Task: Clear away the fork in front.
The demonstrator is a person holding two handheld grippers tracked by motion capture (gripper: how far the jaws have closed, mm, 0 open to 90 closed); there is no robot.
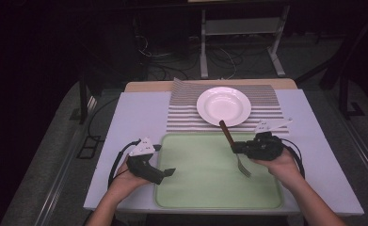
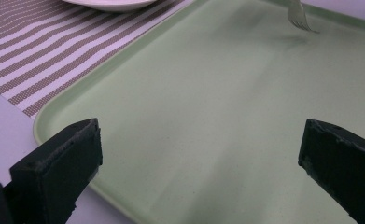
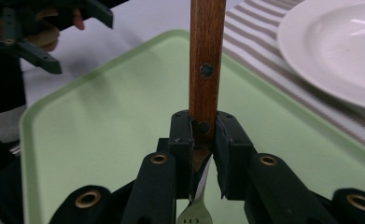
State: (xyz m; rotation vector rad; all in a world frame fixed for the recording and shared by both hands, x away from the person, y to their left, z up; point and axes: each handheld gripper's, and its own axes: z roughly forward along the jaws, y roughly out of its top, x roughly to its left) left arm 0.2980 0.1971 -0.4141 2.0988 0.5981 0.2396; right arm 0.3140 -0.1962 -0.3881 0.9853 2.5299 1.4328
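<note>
A fork with a brown wooden handle (image 1: 227,132) and metal tines (image 1: 243,168) hangs over the pale green tray (image 1: 200,188). My right gripper (image 1: 236,147) is shut on the fork (image 3: 205,70) where handle meets metal; the tines point down toward the tray and the handle slants up toward the white plate (image 1: 223,106). My left gripper (image 1: 168,172) stands open over the tray's left edge, nothing between its fingers (image 2: 61,163). In the left gripper view the fork's tines (image 2: 300,18) show at the far side of the tray (image 2: 208,116).
The plate (image 3: 339,51) rests on a striped placemat (image 1: 181,106) behind the tray, on a white table (image 1: 134,117). The placemat (image 2: 45,51) lies left of the tray in the left gripper view. Dark floor with cables and a metal stand (image 1: 240,28) lie beyond the table.
</note>
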